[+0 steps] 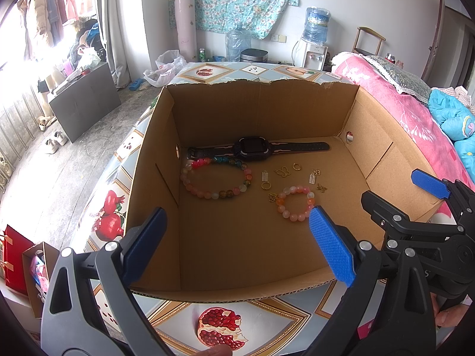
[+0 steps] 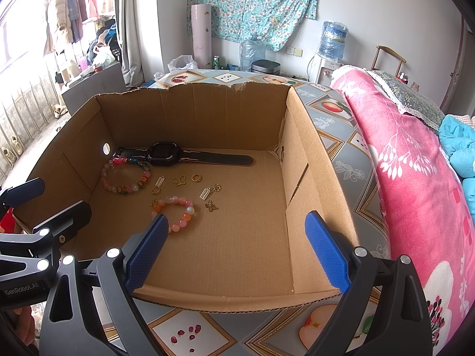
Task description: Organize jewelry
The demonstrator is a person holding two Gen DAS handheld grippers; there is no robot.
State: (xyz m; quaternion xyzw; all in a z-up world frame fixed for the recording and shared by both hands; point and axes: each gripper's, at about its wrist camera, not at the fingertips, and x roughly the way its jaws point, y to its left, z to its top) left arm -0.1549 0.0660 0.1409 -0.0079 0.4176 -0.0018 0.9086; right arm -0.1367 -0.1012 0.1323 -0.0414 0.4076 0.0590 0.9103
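Observation:
An open cardboard box (image 1: 267, 112) (image 2: 193, 109) holds the jewelry. A black watch (image 1: 252, 147) (image 2: 161, 154) lies flat at the back. A large multicolour bead bracelet (image 1: 246, 175) (image 2: 105, 178) lies in front of it. A small pink-orange bead bracelet (image 1: 280, 200) (image 2: 188, 210) lies nearer me. Several small gold charms (image 1: 282, 172) (image 2: 179, 180) are scattered between them. My left gripper (image 1: 237, 243) is open and empty above the box's near edge. My right gripper (image 2: 236, 249) is open and empty there too, and shows in the left wrist view (image 1: 371, 195).
The box sits on a table with a fruit-print cloth (image 1: 219, 323) (image 2: 341, 160). A bed with a pink blanket (image 2: 415, 178) (image 1: 400, 109) runs along the right. A water dispenser (image 1: 314, 41) and bottles stand by the far wall.

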